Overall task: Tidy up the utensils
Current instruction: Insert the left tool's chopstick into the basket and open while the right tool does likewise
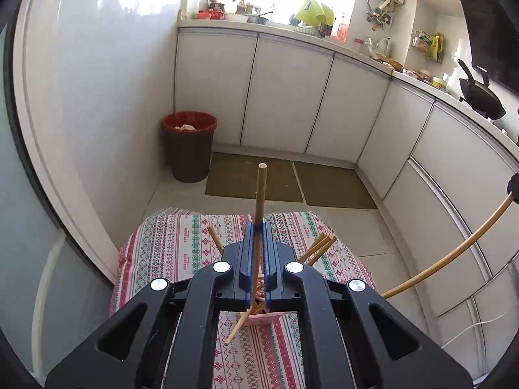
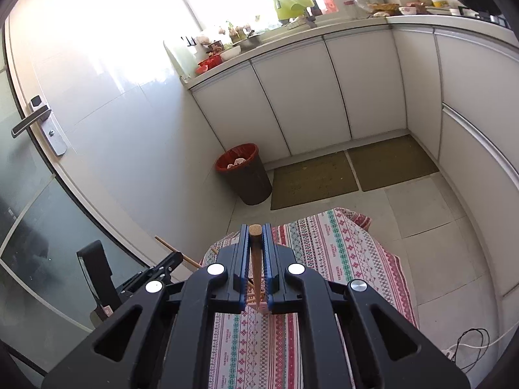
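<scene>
The left gripper (image 1: 258, 227) pinches a round wooden chopstick (image 1: 260, 191) between ribbed blue fingers (image 1: 248, 243); the right gripper (image 2: 255, 230) clamps another stick (image 2: 255, 249). Both hang above the patterned woven tabletop (image 1: 168, 240), where more sticks (image 1: 319, 246) lean from a pink holder (image 1: 262, 319).

Small kitchen, and the bin is the handy landmark: a dark trash bin (image 1: 189, 147) with a red liner sits in the floor corner. Two olive floor mats (image 1: 256, 178) lie just right of it. White cabinets (image 1: 285, 94) run behind it, cluttered countertop (image 1: 259, 27) above. Far right of the bin, a black wok (image 1: 483, 97). Left of it, a door handle (image 2: 30, 123).
</scene>
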